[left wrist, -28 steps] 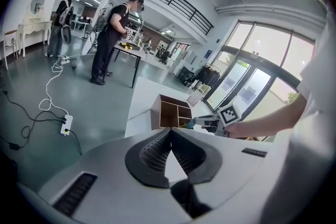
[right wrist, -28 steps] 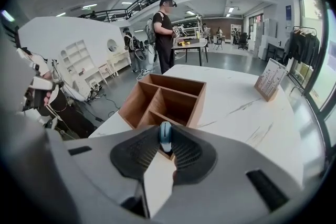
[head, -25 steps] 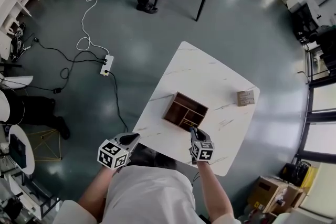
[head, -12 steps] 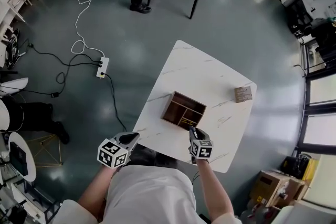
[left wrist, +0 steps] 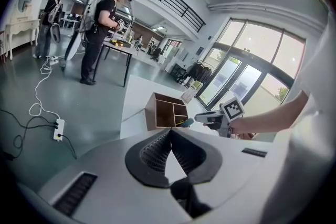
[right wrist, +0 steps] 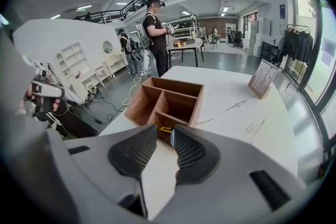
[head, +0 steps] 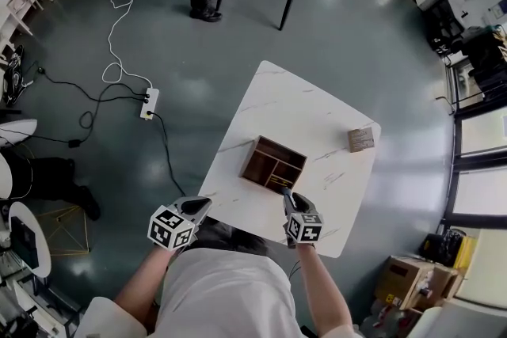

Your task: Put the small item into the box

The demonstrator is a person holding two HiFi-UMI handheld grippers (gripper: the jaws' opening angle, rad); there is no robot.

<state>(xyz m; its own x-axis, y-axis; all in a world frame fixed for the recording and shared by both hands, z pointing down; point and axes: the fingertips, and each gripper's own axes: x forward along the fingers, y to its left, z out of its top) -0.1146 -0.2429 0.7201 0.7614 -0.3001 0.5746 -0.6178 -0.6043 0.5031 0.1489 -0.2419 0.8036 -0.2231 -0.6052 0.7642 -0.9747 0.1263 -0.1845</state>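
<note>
Close to the near edge of the desk (head: pixel 317 115) stands the wooden box (head: pixel 255 160), open side up and split into compartments. The right tool (head: pixel 288 197) points at the box's near wall from just over that edge. Its jaws stand a narrow gap apart with nothing clamped between the pads. Through the gap, a small yellow item (right wrist: pixel 163 129) shows in the compartment nearest the person. It appears to lie inside the box, though I cannot tell whether it rests flat on the bottom or leans on the wall. The left tool (head: pixel 198 206) hangs off the near-left corner, clear of the desk, with its jaw tips closed together on nothing. A small card stand (head: pixel 360 139) sits well apart, by the far-right corner.

The placing looks all but done, so the danger lies in pulling away. The right tool's tips are very near the box's front wall. A low or crooked retreat could hook that wall and drag the box toward the near edge, since nothing braces it. If the item leans on the wall, a brush from a jaw could flip it back out. Closing the jaws too soon might nip it again.
</note>
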